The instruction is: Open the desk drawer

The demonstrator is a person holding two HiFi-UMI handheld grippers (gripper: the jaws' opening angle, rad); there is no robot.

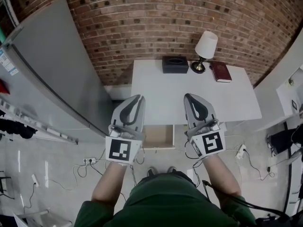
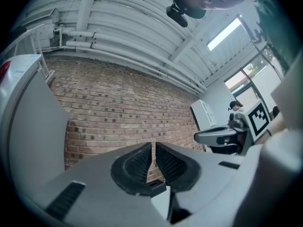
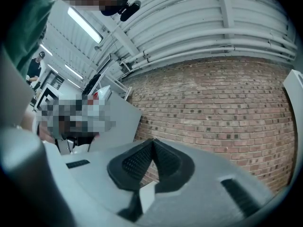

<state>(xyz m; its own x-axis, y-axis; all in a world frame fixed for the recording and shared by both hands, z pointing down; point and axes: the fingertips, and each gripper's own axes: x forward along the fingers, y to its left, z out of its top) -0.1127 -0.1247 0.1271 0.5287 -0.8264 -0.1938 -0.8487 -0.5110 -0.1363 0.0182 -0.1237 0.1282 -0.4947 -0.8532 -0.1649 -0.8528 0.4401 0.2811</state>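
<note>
Head view, looking down on a white tabletop (image 1: 163,105) set against a brick wall (image 1: 156,22). The left gripper (image 1: 137,99) and right gripper (image 1: 190,98) are held side by side over the front half of the tabletop, tips aimed at the wall. Each gripper view shows only brick and ceiling beyond the tips, so both are tilted up off the tabletop and touch nothing.

Left jaws: closed to a hairline slit, nothing between them. Right jaws: pressed together at the tips, nothing between them.

The drawer (image 1: 158,136) projects from under the front edge of the tabletop, in the gap between the two grippers and just ahead of the person's body. It stands pulled out, with a pale interior that looks bare and a white front panel at its near edge. Judged from this, the opening is already done and the grippers are lifted clear so that nothing holds the drawer.

Along the back edge of the tabletop sit a black box (image 1: 175,64), a lamp (image 1: 206,46) and a red book (image 1: 220,72), well apart from the drawer.
</note>
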